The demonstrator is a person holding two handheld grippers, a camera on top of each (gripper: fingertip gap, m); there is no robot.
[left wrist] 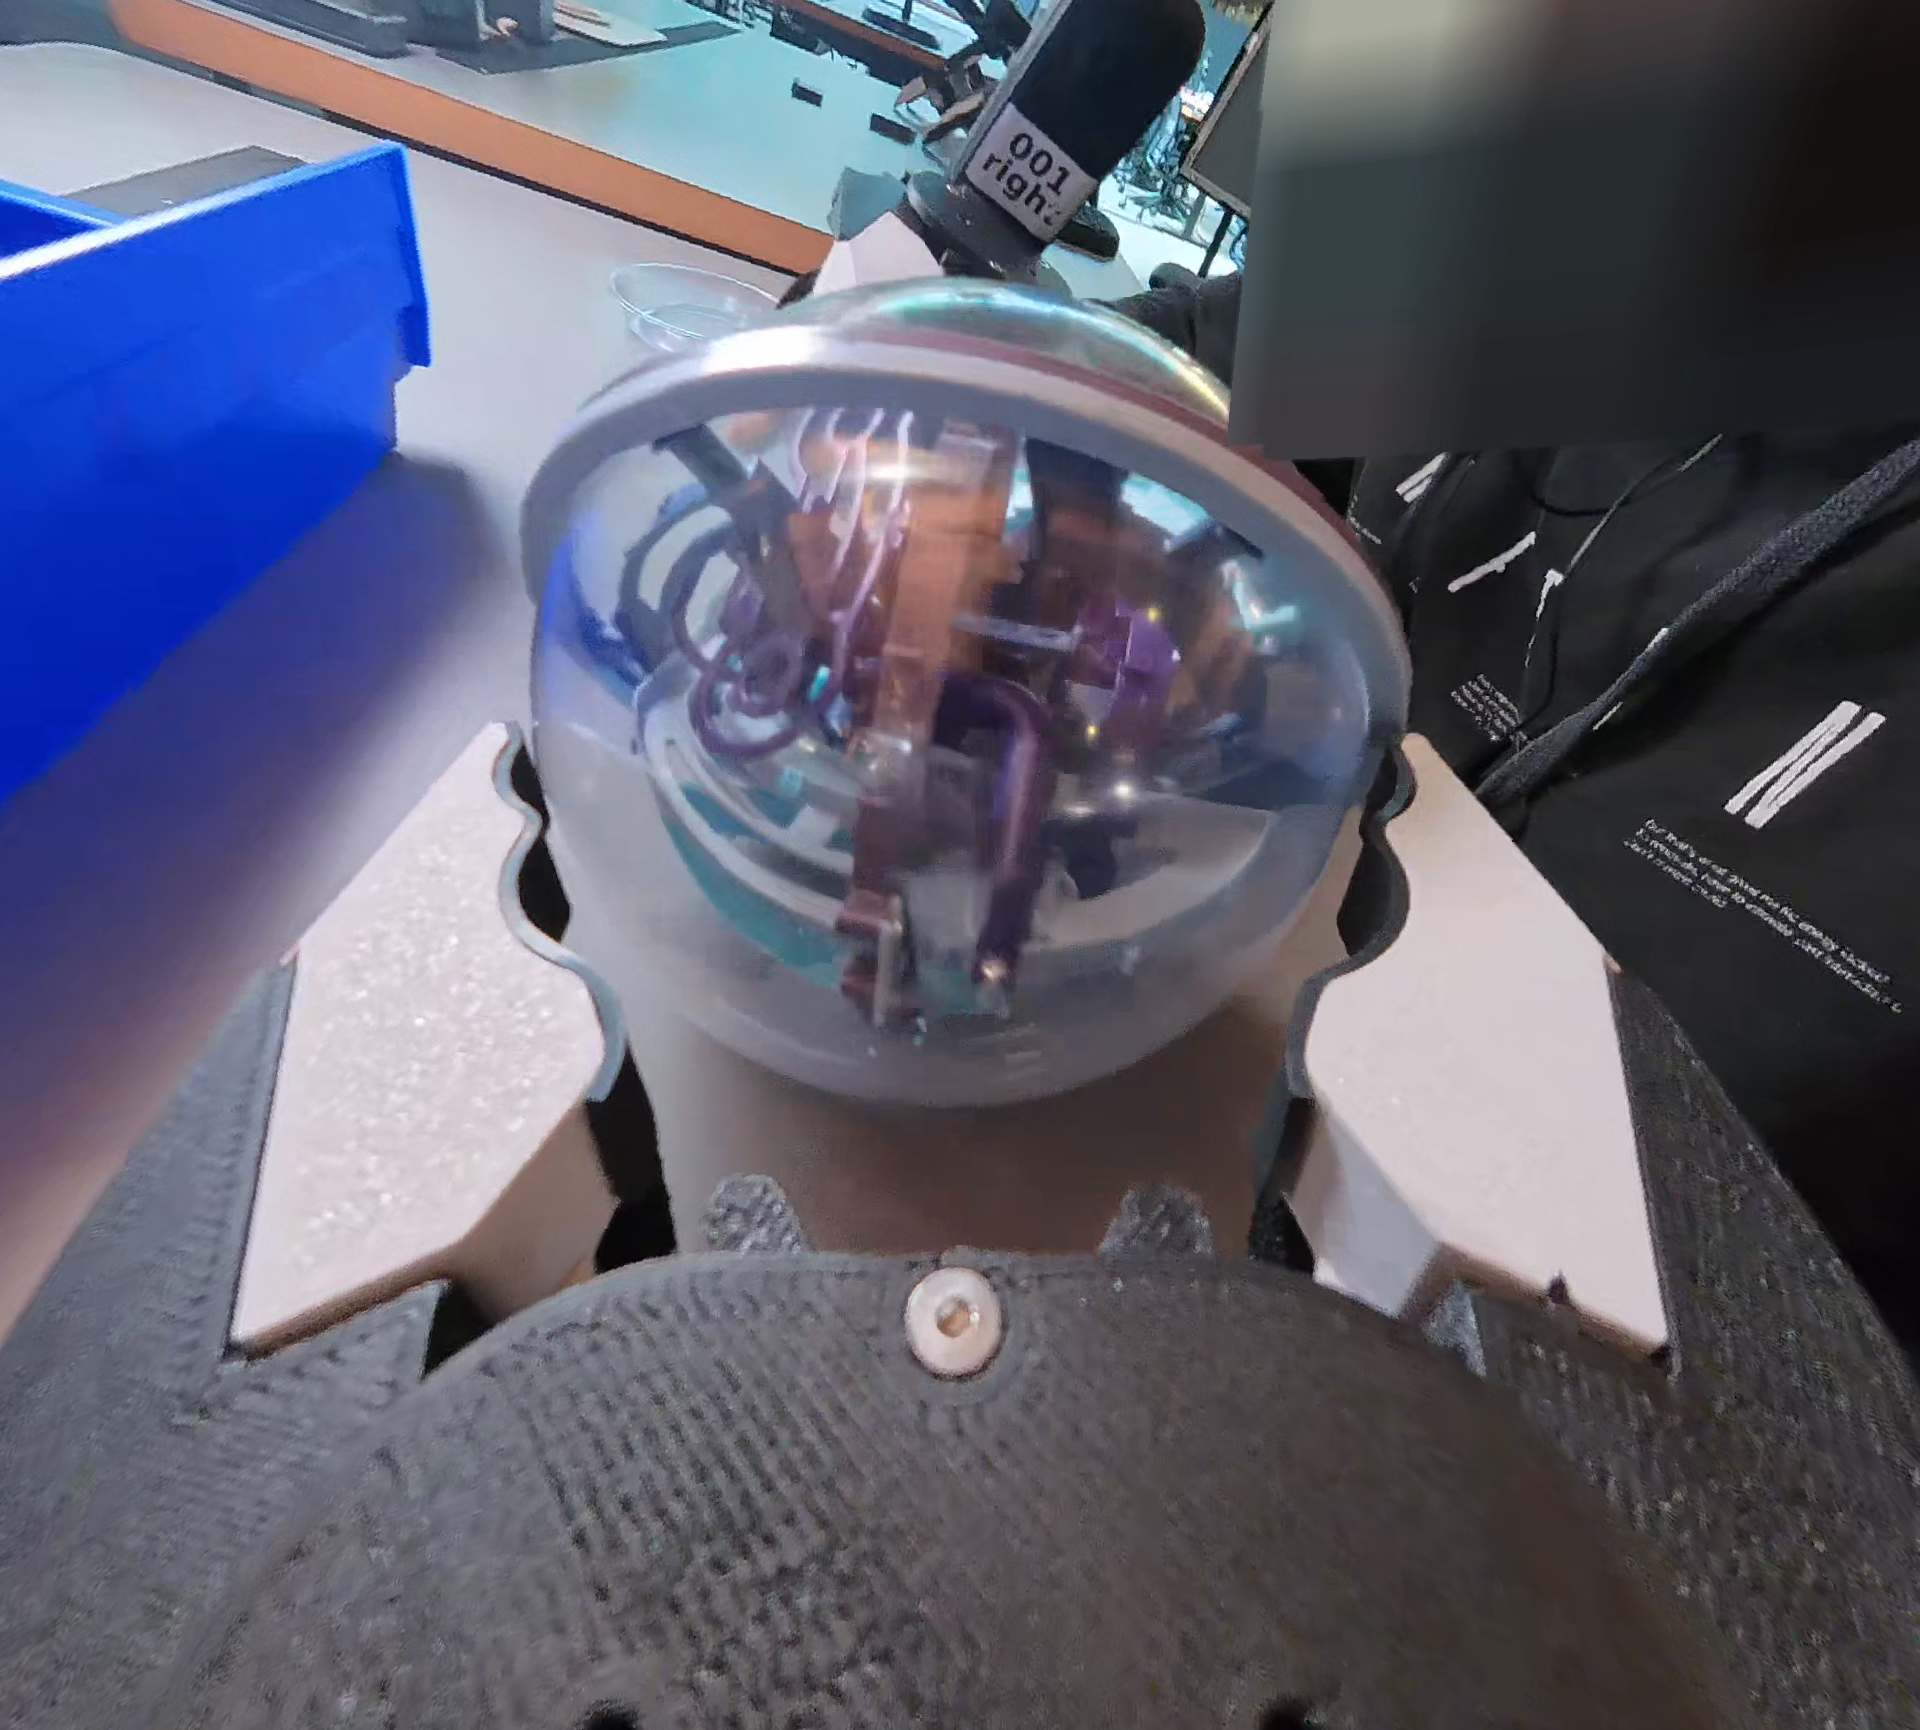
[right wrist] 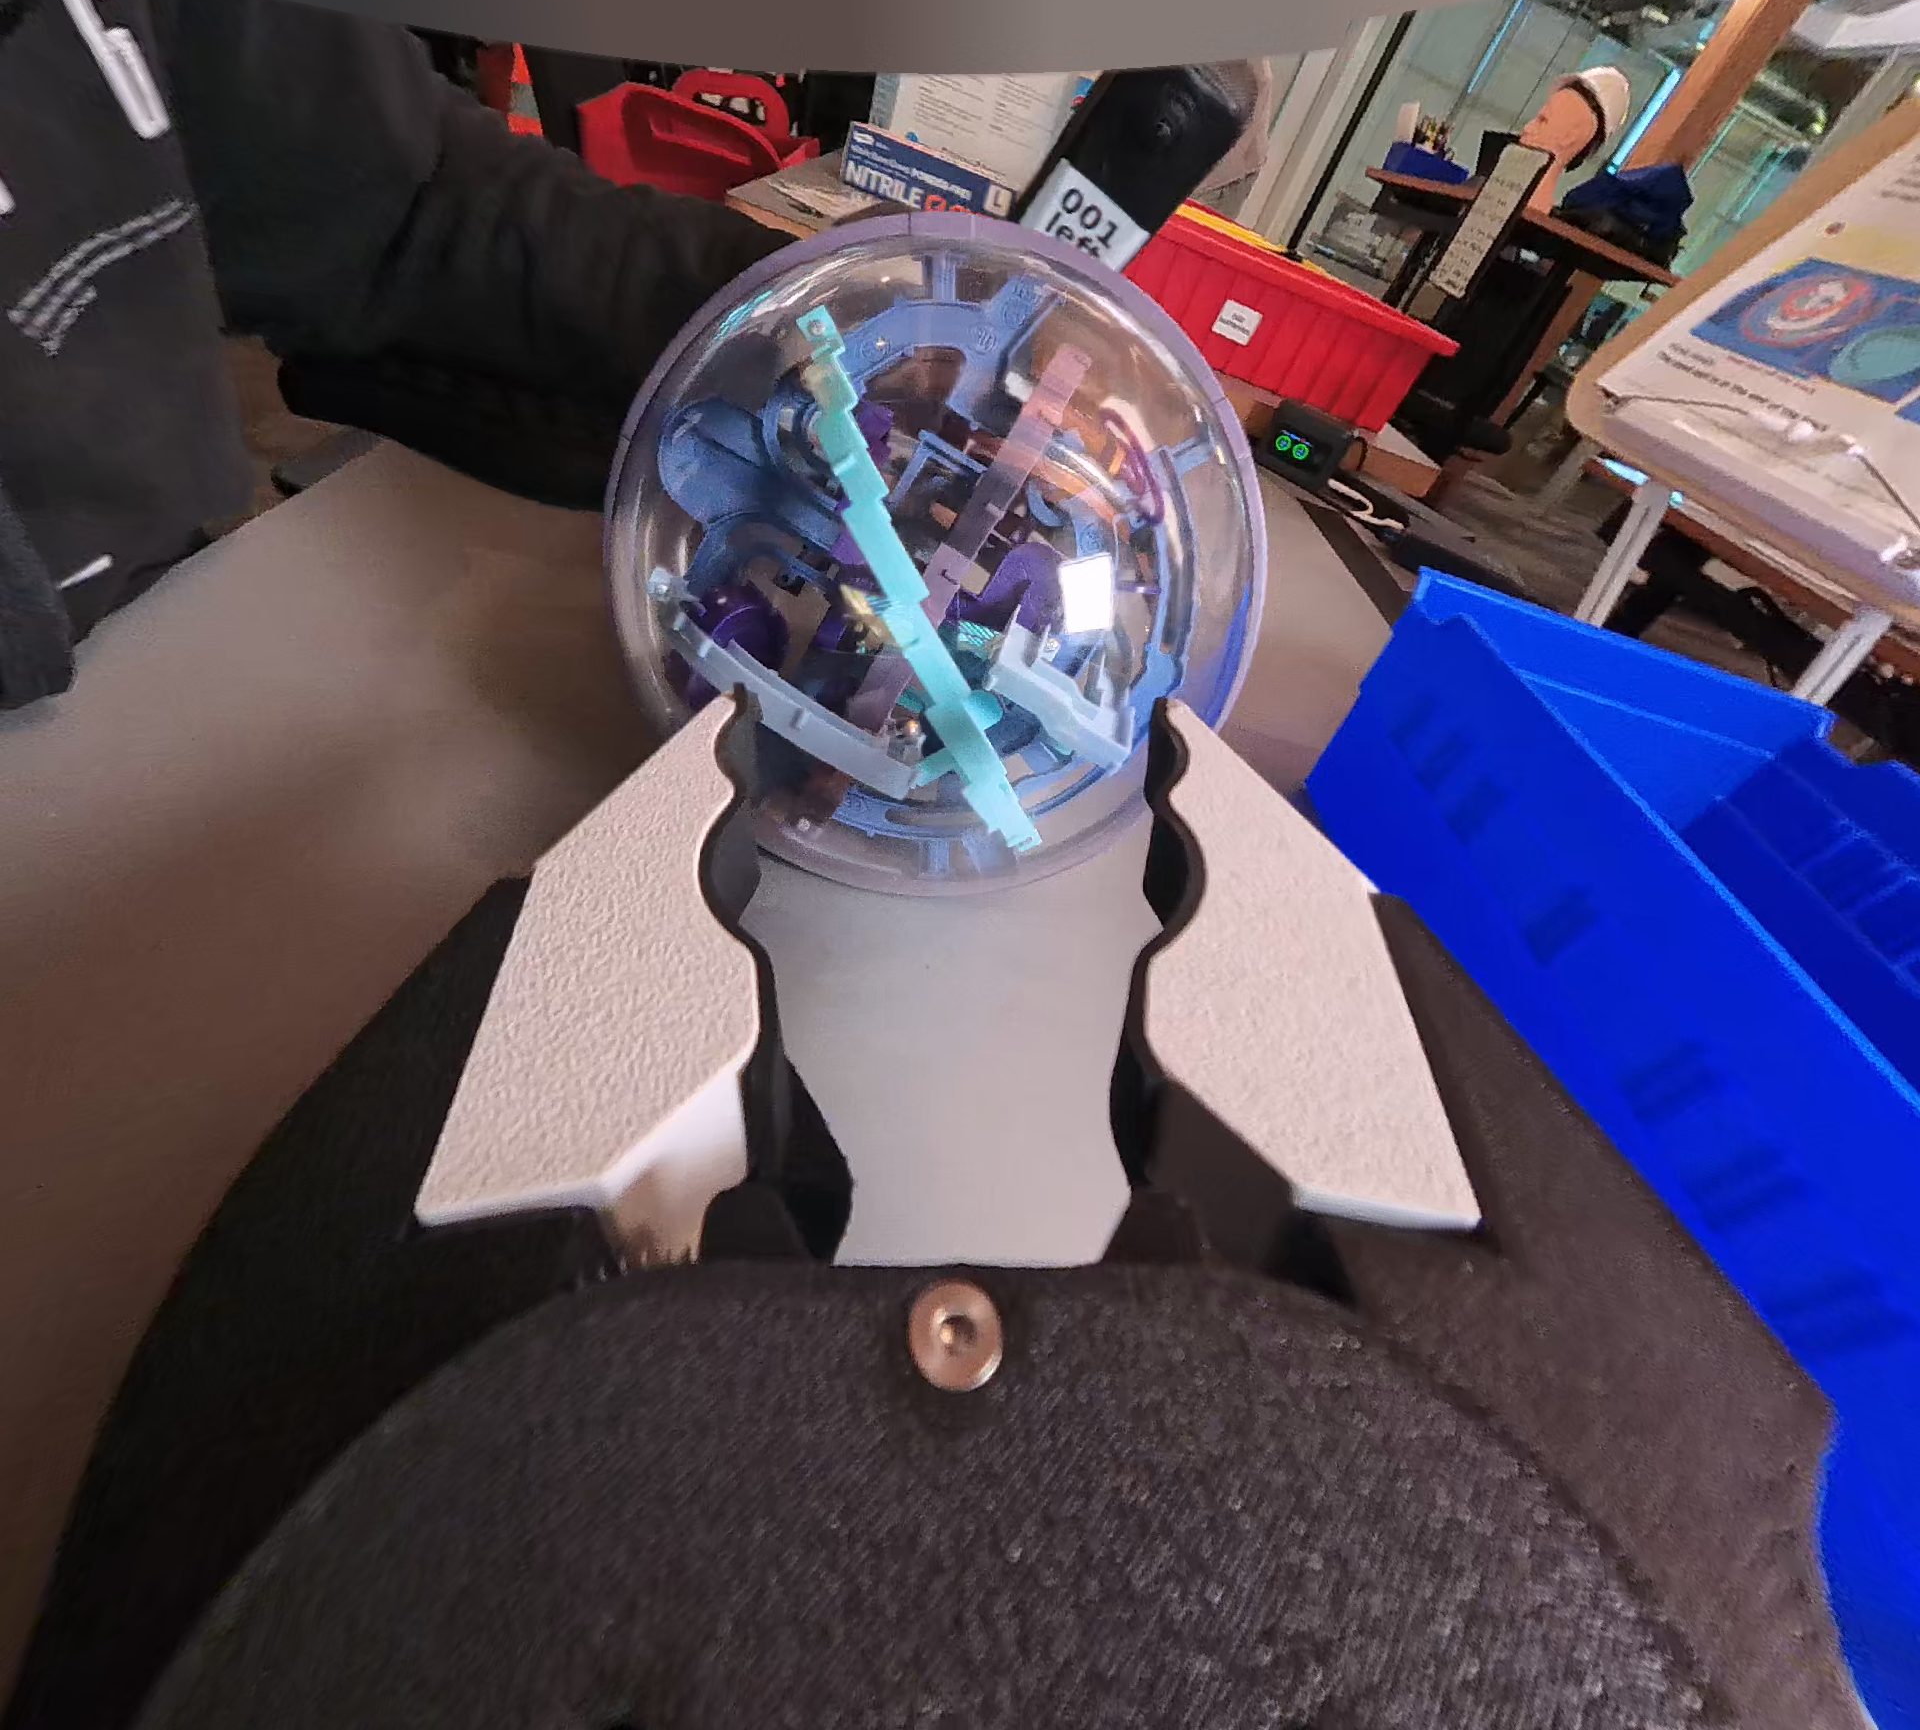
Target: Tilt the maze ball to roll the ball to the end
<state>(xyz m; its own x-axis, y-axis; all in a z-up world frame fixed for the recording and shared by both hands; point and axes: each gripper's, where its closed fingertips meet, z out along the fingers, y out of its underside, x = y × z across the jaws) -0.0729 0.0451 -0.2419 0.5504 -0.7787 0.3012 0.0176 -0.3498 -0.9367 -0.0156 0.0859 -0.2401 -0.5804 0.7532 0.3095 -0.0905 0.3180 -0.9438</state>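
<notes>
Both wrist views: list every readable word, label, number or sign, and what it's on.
I won't quote the writing, so these are only the things that carry it.
White sticker on a black camera stick, left wrist view: legible.
Second white sticker on a black stick, right wrist view: legible.
Blue glove box: legible.
Red bin label: too small.
Poster: blurred.
Black garment print: too small.
Maze ball: none.
</notes>
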